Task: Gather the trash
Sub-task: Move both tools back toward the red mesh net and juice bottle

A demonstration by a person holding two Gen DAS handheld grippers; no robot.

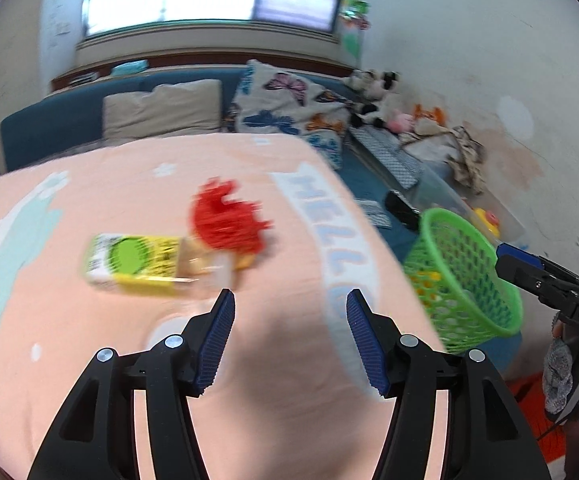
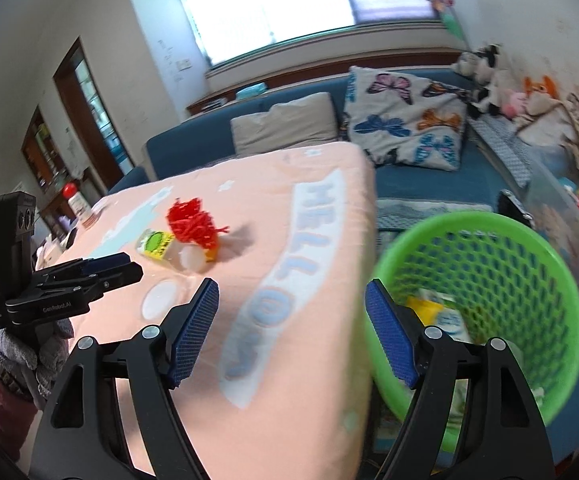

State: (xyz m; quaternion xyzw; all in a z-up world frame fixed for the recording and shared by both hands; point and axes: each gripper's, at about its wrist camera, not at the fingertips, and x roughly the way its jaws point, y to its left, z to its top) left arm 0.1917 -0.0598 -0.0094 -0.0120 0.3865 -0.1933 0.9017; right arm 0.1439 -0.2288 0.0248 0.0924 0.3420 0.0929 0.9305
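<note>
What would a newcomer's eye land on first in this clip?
The red shredded tuft in the middle of the pink cloth, with a yellow-green carton lying touching it. Next, the green basket beside the table's right edge, already holding some wrappers. Both grippers, left and right, are open and hold nothing.

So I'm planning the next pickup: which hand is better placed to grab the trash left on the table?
Left, probably: its open, empty tongs point at the carton; the right tongs, also open, face the table edge and basket.
</note>
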